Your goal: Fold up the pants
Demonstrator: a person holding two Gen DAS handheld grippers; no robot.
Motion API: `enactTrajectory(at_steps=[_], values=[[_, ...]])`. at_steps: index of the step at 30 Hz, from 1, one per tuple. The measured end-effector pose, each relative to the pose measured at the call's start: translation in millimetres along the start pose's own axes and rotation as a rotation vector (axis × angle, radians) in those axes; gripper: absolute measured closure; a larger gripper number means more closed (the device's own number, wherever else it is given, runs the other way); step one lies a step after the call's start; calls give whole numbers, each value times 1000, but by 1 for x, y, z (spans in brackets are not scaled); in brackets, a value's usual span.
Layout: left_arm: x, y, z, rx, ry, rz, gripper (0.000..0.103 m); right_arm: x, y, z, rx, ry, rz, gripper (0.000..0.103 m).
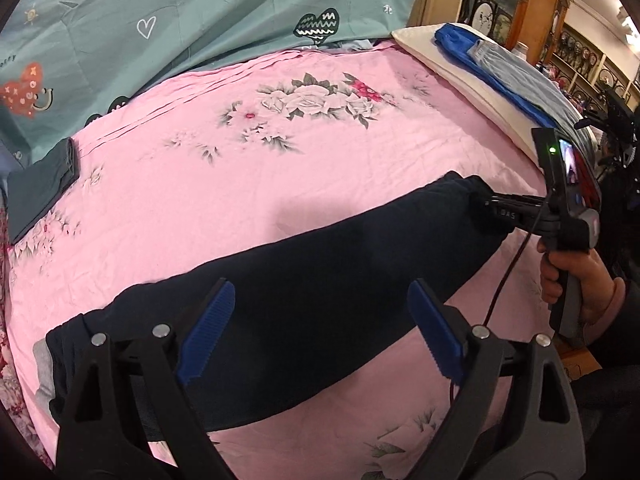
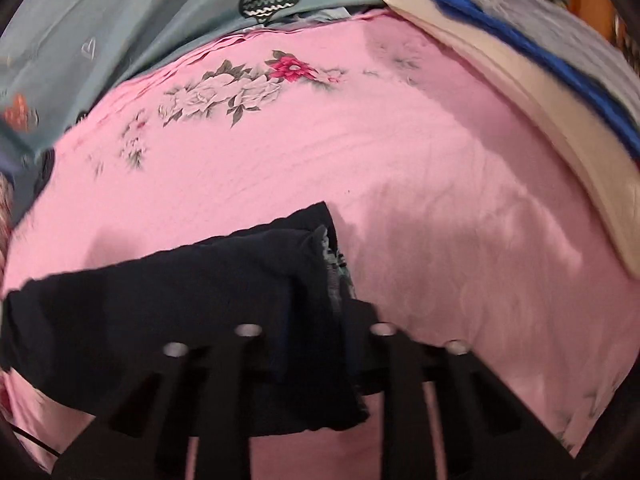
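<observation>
Dark navy pants (image 1: 320, 264) lie as a long folded strip across the pink floral bed sheet (image 1: 280, 168), running from the lower left up to the right. My left gripper (image 1: 320, 332) hovers over their middle, open wide, its blue pads (image 1: 208, 332) clear of the cloth. My right gripper (image 1: 492, 204), held by a person's hand (image 1: 576, 276), is shut on the right end of the pants. In the right wrist view that end of the pants (image 2: 180, 312) drapes over the right gripper (image 2: 316, 320) and hides the fingertips.
A folded grey-green garment (image 1: 40, 192) lies at the sheet's left edge. A cream pillow (image 1: 472, 84) at the back right carries folded blue (image 1: 480, 60) and grey (image 1: 520, 76) clothes. A teal heart-print blanket (image 1: 120, 20) covers the far side. Shelves (image 1: 580, 60) stand beyond.
</observation>
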State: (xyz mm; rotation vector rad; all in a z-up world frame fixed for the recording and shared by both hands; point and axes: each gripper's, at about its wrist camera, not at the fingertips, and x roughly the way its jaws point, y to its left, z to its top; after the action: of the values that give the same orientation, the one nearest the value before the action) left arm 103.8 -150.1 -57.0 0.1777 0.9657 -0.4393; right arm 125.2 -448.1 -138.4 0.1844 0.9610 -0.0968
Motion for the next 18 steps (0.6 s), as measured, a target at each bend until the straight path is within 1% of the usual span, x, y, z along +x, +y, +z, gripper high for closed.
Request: enactTrajectory(at_steps=[2, 3, 5, 7, 8, 9, 10, 11, 12, 13, 14, 16, 18], values=[[1, 0, 2, -16, 1, 21, 13, -19, 2, 5, -18, -70, 18, 96], [1, 0, 2, -23, 2, 29, 13, -31, 5, 9, -38, -120, 32, 96], [1, 0, 2, -42, 4, 44, 13, -39, 12, 10, -89, -163, 14, 96], [3, 0, 0, -53, 11, 55, 13, -28, 12, 7, -122, -136, -25, 95], [3, -1, -2, -56, 18, 59, 13, -16, 10, 5, -125, -100, -51, 88], [5, -2, -3, -57, 26, 64, 13, -1, 3, 3, -118, -43, -83, 84], [5, -3, -5, -58, 37, 73, 13, 6, -5, 1, -93, -4, -95, 77], [5, -3, -7, -58, 43, 82, 13, 2, -16, -1, -44, -3, -63, 69], [4, -4, -7, -58, 42, 92, 13, -7, -23, -3, -11, -32, -21, 65], [2, -3, -8, -61, 37, 104, 13, -17, -27, -6, 9, -59, 6, 54], [2, -2, -9, -67, 36, 111, 11, -26, -31, -8, 20, -80, 32, 49], [5, 1, -12, -92, 52, 121, 11, -35, -38, -13, 47, -68, 96, 49], [8, 3, -15, -118, 71, 122, 11, -34, -44, -18, 91, -22, 167, 49]])
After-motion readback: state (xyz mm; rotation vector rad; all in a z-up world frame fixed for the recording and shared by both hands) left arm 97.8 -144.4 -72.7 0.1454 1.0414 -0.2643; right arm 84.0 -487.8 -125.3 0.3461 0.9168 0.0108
